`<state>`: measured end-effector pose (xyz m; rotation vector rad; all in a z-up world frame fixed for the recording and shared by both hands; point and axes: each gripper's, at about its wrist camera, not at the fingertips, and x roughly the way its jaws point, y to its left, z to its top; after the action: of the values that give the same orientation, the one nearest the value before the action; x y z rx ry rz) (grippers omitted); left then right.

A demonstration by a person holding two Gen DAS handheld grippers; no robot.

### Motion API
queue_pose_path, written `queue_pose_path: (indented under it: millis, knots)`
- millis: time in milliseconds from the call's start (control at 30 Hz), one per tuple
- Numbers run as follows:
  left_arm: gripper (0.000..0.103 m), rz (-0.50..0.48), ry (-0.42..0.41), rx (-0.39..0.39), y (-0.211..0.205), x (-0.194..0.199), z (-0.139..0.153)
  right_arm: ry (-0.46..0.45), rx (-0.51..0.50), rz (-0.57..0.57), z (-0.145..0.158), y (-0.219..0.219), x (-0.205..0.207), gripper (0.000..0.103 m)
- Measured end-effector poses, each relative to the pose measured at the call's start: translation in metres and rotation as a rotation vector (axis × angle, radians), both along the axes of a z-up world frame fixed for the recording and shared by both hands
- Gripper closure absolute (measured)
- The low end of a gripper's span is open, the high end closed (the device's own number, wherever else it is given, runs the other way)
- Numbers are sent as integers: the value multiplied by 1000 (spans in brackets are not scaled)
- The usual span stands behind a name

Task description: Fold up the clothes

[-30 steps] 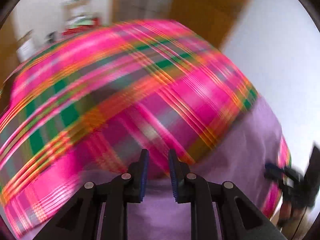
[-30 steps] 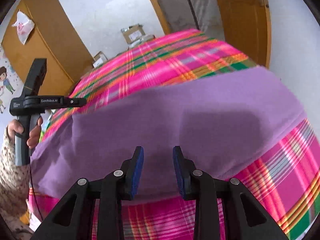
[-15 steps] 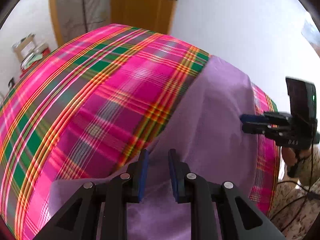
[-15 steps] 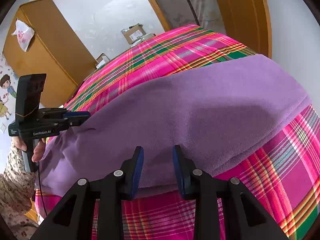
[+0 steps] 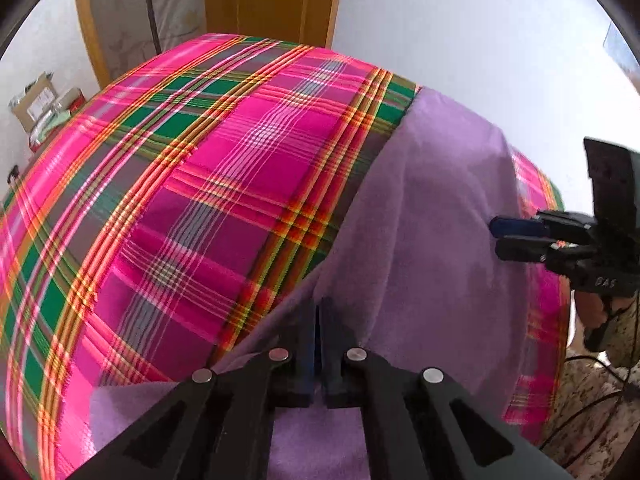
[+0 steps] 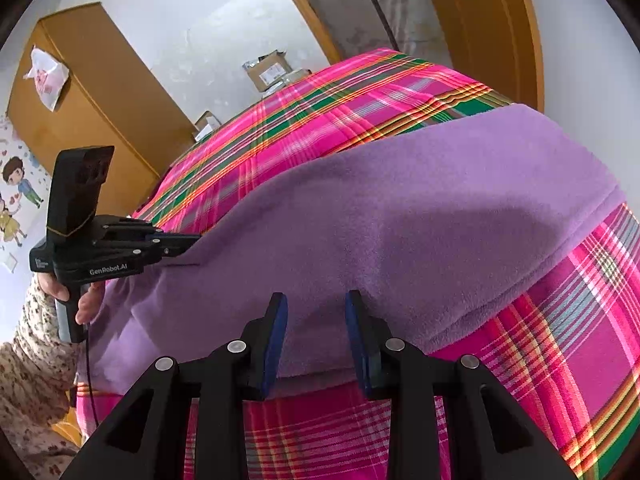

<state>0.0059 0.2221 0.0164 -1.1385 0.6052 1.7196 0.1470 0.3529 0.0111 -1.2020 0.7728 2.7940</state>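
A purple garment lies spread across a bed's pink plaid cover. At the garment's left edge, the left gripper has its jaws pressed together, pinching a fold of the purple fabric. Further right along the garment's near hem, the right gripper stands partly open, fingers apart over the fleece without clamping it.

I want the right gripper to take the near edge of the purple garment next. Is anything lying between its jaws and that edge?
Nothing visible does. The right gripper has its jaws open right over the purple garment, whose near edge lies bare on the plaid bedspread. The left gripper is shut on the cloth well off to the side.
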Motion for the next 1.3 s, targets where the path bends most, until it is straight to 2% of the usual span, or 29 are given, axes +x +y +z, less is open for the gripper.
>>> queue_pose_path:
  millis: [100,233,367,467,533,667,833,1000,1167,1300]
  knots:
    - [102,35,34,20,-2,-6,7,3,-7,-2,0,1,0,72]
    - [102,105,25,67,-4,-25,9,6,-16,-6,-1,1,1,72]
    - [102,128,22,52,3,-30,-3,9,-22,-8,-1,2,1,72]
    - [102,172,12,54,5,-35,-9,9,-20,-14,-1,1,1,72]
    - [102,234,0,52,-2,-45,-10,6,-12,-18,0,0,1,72]
    - [102,311,-46,101,-23,-54,-2,8,12,-27,1,-4,0,72]
    - [101,404,2,137,-74,-38,27,-2,68,-23,3,-10,-1,72]
    - [96,558,17,166,-150,-7,44,21,111,-6,12,-23,2,70]
    - [92,711,3,170,-225,34,32,81,153,92,29,-52,-1,69]
    - [92,860,-27,155,-279,61,13,85,167,184,30,-87,-9,67]
